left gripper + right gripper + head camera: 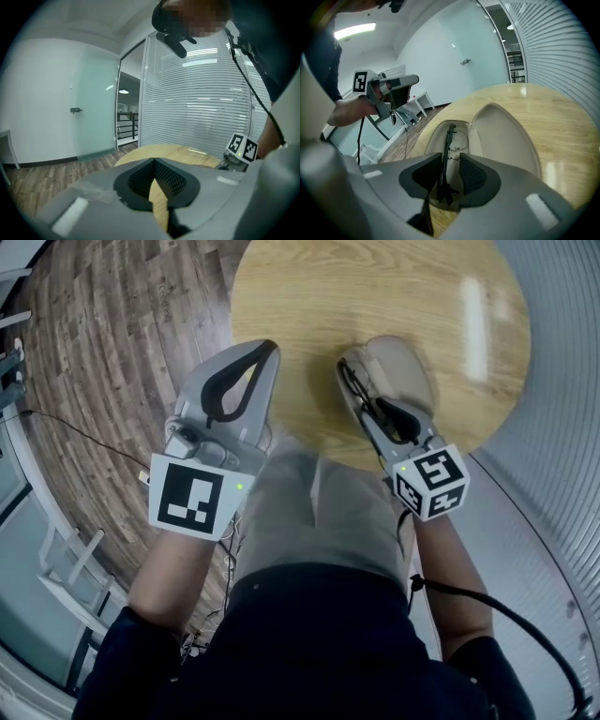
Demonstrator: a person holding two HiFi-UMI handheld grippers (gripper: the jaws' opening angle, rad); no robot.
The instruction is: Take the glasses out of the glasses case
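Observation:
On the round wooden table a beige glasses case lies open, its lid folded back to the right. Folded black glasses lie in the case's tray. My right gripper points down into the tray and is open. One temple of the glasses runs between the pads, which do not press on it. In the head view the right gripper covers the case's near end. My left gripper hangs shut and empty over the table's left edge, apart from the case.
Wood flooring surrounds the table. A glass wall with blinds stands behind it, and white furniture frames stand at the left. A cable trails from the right gripper. The table's far half holds nothing else.

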